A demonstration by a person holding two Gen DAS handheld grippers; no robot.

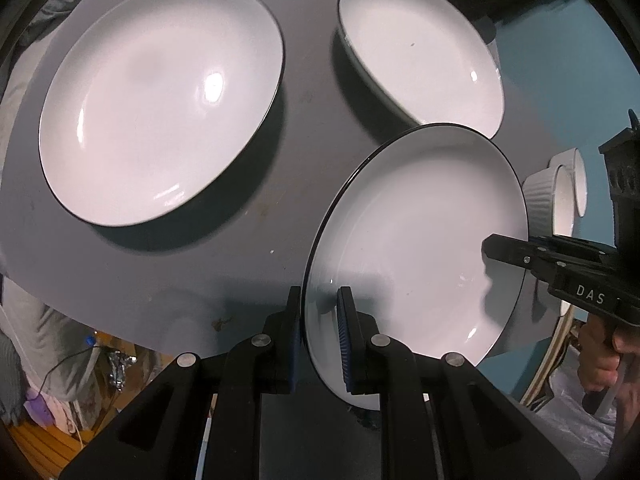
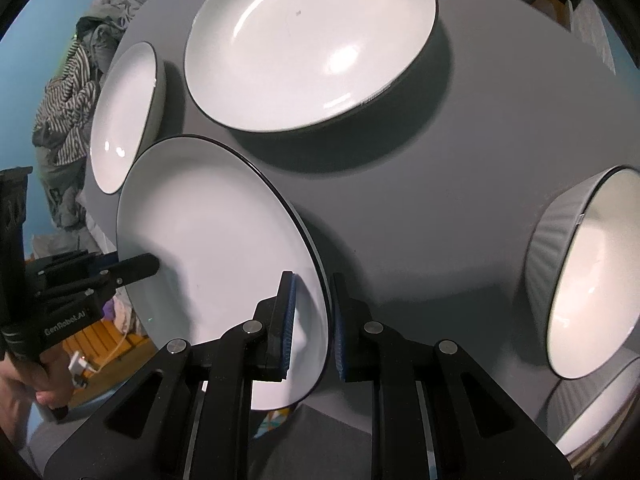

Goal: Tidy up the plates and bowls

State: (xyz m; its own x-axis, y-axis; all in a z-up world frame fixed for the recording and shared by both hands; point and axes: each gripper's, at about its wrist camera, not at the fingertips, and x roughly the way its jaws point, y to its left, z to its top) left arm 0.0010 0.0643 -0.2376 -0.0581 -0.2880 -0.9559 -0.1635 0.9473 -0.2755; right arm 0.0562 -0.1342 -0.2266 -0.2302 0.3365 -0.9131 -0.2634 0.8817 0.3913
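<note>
White round ceramic plate with a thin black rim (image 1: 416, 248), the one being handled, hangs tilted above the grey bench (image 1: 248, 248), carried at two opposite edges. The left gripper (image 1: 320, 336) is clenched on its near rim, one blue ribbed pad on the white face and the other behind the rim. The right gripper (image 2: 312, 320) grasps the same plate (image 2: 216, 240) on the opposite rim, its blue pads pressing both sides. Each gripper shows in the other's camera: the right one reaches in from the right edge of the left wrist view, its black finger lying over the plate's face, with a hand (image 1: 604, 360) on its handle.

On the bench behind the lifted plate rest two more dishes. A large white shallow plate with a dark rim (image 1: 160, 100) lies flat to the left in the left wrist view. A white shallow bowl with a grey outer wall (image 1: 420, 52) sits beside it, apart from it, and the lifted plate's upper edge overlaps it in that view. Two small white ribbed ramekins (image 1: 556, 196) stand near the bench's right edge. In the right wrist view a white bowl with a grey ribbed outer wall (image 2: 588, 272) sits to the right, well apart from the held plate. A heap of striped and grey clothing (image 2: 76, 92) lies beyond the bench's far left.
</note>
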